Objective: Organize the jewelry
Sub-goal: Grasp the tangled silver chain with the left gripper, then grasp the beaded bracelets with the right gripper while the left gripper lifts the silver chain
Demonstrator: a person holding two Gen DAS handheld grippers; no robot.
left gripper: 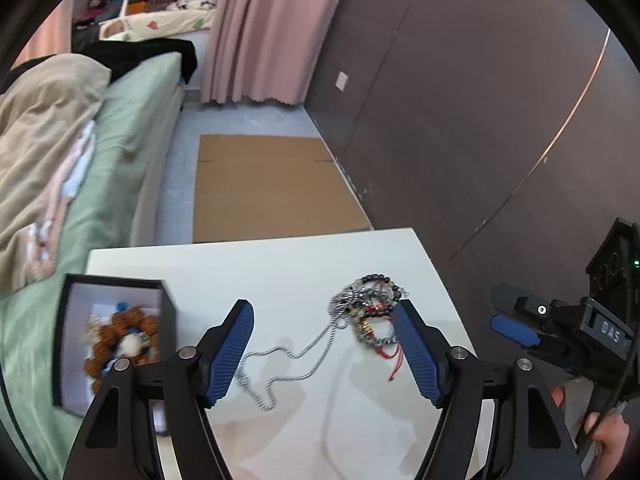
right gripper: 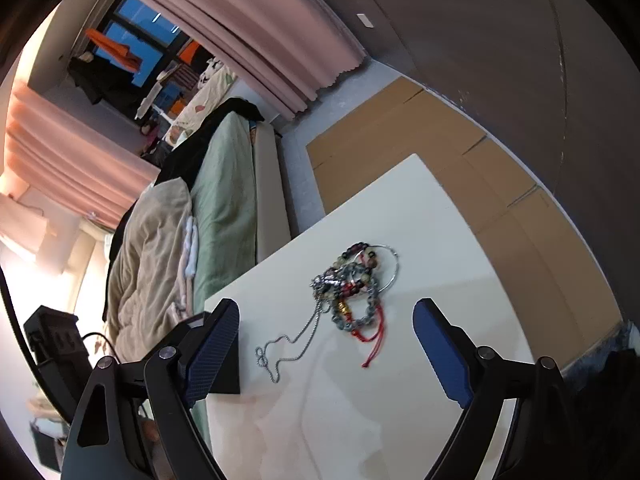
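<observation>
Blue-padded left gripper [left gripper: 324, 354] hovers spread wide over the white table [left gripper: 280, 272]. Blue-padded right gripper [right gripper: 326, 354] hovers spread wide too. Tangled heap of beaded bracelets [right gripper: 354, 284] lies between them, its thin silver chain [right gripper: 290, 340] trailing toward the black open box [left gripper: 116, 344].

Tangled heap of beaded bracelets, silver links and red cord [left gripper: 370, 306] [right gripper: 354, 284] — lying on white tabletop | thin silver chain [left gripper: 280, 364] [right gripper: 286, 344] — trailing loose from heap | open black box [left gripper: 114, 344] holding brown beaded bracelet [left gripper: 122, 340] — left of heap
</observation>
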